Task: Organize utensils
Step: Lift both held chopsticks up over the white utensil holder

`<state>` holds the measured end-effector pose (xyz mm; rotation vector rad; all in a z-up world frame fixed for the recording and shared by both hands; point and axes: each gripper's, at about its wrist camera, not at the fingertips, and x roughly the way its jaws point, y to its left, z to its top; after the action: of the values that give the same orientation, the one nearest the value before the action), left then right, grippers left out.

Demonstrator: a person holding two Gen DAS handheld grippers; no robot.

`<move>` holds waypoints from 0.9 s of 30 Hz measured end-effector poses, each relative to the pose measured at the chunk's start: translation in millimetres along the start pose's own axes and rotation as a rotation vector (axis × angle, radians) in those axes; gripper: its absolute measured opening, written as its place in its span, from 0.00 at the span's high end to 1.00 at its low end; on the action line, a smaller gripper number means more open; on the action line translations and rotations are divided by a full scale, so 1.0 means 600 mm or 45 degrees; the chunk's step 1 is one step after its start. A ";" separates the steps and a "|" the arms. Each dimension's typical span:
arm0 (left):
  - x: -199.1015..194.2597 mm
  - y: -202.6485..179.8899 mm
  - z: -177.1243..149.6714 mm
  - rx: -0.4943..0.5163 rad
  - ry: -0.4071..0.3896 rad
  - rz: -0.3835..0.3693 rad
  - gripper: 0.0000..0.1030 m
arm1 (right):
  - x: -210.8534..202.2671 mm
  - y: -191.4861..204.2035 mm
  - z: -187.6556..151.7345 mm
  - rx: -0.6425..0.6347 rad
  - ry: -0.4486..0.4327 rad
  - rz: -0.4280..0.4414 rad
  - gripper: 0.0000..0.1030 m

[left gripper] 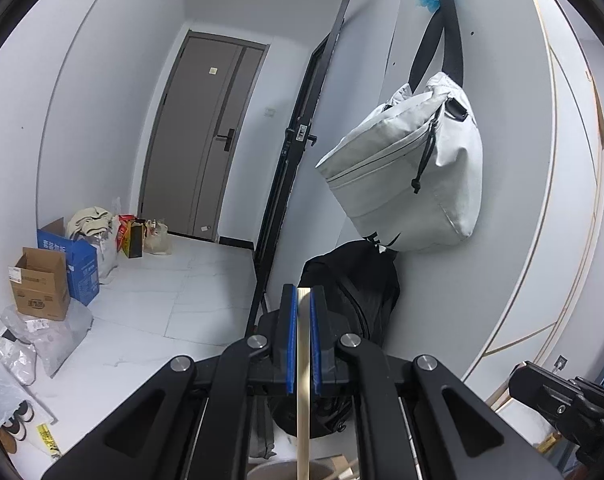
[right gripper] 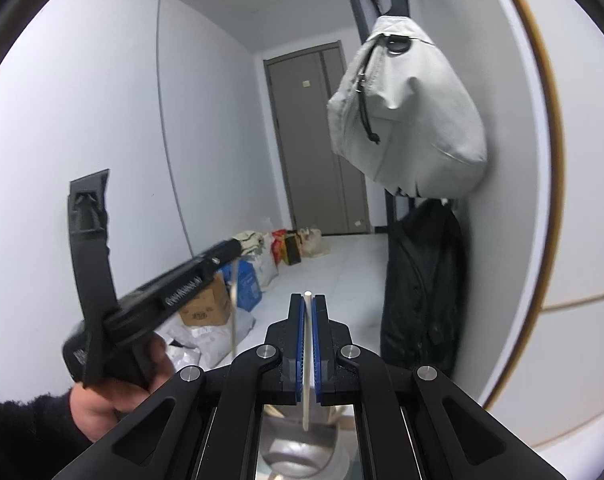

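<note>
My left gripper (left gripper: 302, 300) is shut on a flat wooden utensil handle (left gripper: 303, 380) that hangs straight down towards a grey holder (left gripper: 286, 472) at the bottom edge. My right gripper (right gripper: 308, 304) is shut on a thin pale stick, a chopstick (right gripper: 306, 360), held upright above a silver metal holder (right gripper: 298, 452) with other wooden utensils in it. The left gripper (right gripper: 234, 252) also shows in the right wrist view, at the left, held by a hand (right gripper: 114, 400), its wooden utensil (right gripper: 234, 312) hanging below it. The right gripper's body (left gripper: 573, 408) shows at the lower right of the left wrist view.
A grey bag (left gripper: 413, 172) hangs on the wall ahead, with a black backpack (left gripper: 353, 280) under it. A black stand (left gripper: 298, 140) leans beside them. Cardboard boxes (left gripper: 42, 288) and plastic bags line the left wall. A grey door (left gripper: 206, 140) closes the corridor.
</note>
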<state>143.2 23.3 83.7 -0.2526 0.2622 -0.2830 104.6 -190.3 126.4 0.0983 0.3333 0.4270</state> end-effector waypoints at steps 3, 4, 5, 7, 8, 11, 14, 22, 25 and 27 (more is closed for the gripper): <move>0.019 0.002 -0.002 0.015 -0.004 0.002 0.98 | 0.024 -0.004 0.000 0.007 0.016 0.014 0.97; 0.025 0.005 -0.004 0.020 -0.004 0.000 0.98 | 0.030 -0.005 -0.001 0.008 0.021 0.016 0.97; 0.031 0.007 -0.006 0.020 0.002 -0.002 0.98 | 0.037 -0.007 -0.003 0.009 0.027 0.018 0.97; 0.044 0.011 -0.008 0.015 0.006 -0.001 0.98 | 0.050 -0.010 -0.004 0.010 0.035 0.018 0.97; 0.048 0.012 -0.009 0.014 0.007 -0.003 0.98 | 0.053 -0.011 -0.006 0.011 0.039 0.017 0.97; 0.062 0.017 -0.013 -0.001 0.015 -0.012 0.98 | 0.070 -0.019 -0.010 0.022 0.055 0.019 0.97; 0.073 0.019 -0.021 -0.003 0.023 -0.004 0.98 | 0.086 -0.027 -0.012 0.026 0.070 0.022 0.97; 0.084 0.015 -0.037 0.013 0.004 0.004 0.98 | 0.110 -0.039 -0.023 0.043 0.101 0.022 0.97; 0.082 0.011 -0.040 0.030 -0.022 0.002 0.98 | 0.115 -0.041 -0.029 0.055 0.110 0.029 0.97; 0.082 0.008 -0.041 0.048 -0.035 -0.008 0.98 | 0.117 -0.040 -0.032 0.051 0.114 0.030 0.97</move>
<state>182.9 7.3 48.6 -0.2197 0.2291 -0.2902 167.5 -181.8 83.6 0.1225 0.4292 0.4491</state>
